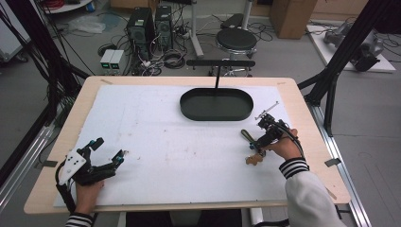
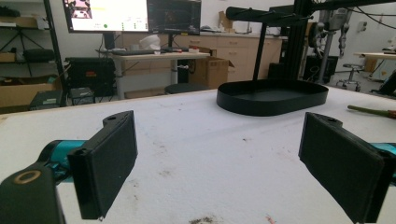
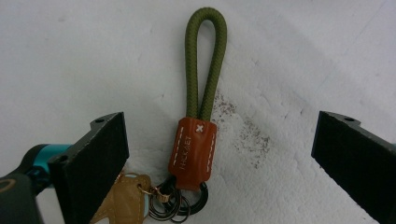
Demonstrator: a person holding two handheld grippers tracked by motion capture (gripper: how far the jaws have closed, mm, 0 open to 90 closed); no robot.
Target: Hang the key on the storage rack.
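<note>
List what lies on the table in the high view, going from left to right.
left gripper → black oval tray → keychain with the olive cord loop → right gripper, held over the keychain, so those two nearly share a place.

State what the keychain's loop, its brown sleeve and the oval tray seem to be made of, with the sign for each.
Loop: looks like olive woven cord, going by its ribbed braid.
Sleeve: probably tan leather, smooth, with white stitching along its edges and a stamped mark.
Tray: matte black, thin even rim; metal or plastic, the look leaves it open.
</note>
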